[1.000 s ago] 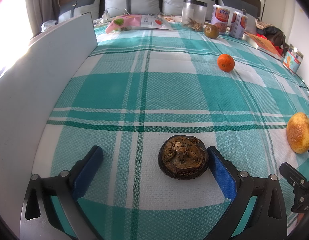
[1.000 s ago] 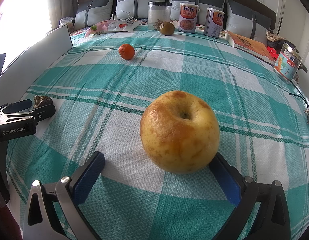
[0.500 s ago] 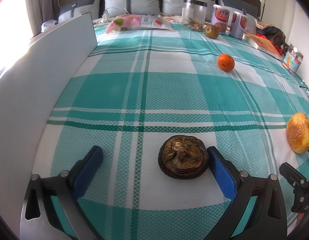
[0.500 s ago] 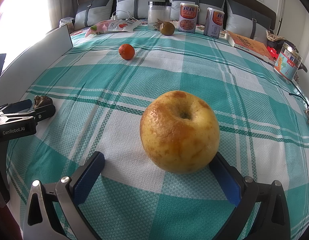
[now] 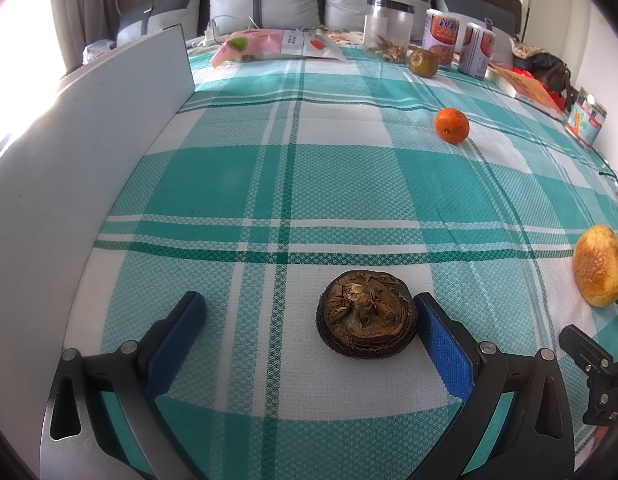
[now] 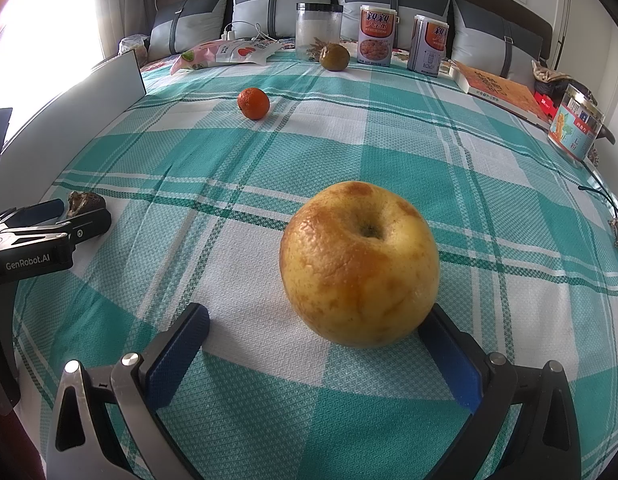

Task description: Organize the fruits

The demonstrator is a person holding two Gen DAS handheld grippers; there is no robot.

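Observation:
A dark brown shrivelled fruit (image 5: 367, 314) lies on the teal plaid cloth (image 5: 293, 184) between the fingers of my left gripper (image 5: 309, 316), which is open; the fruit rests against the right pad. A big yellow apple (image 6: 359, 264) with brown patches sits between the fingers of my right gripper (image 6: 317, 328), also open, beside its right pad. The same apple (image 5: 599, 270) shows at the right edge of the left wrist view. A small orange (image 5: 451, 125) and a greenish-brown fruit (image 5: 423, 63) lie farther back.
A white board (image 5: 89, 152) stands upright along the left edge. At the back stand a clear jar (image 5: 388, 34), two printed cans (image 5: 445, 38), snack bags (image 5: 269, 44) and grey pillows. A book (image 6: 501, 90) and a tin (image 6: 575, 128) lie at the right.

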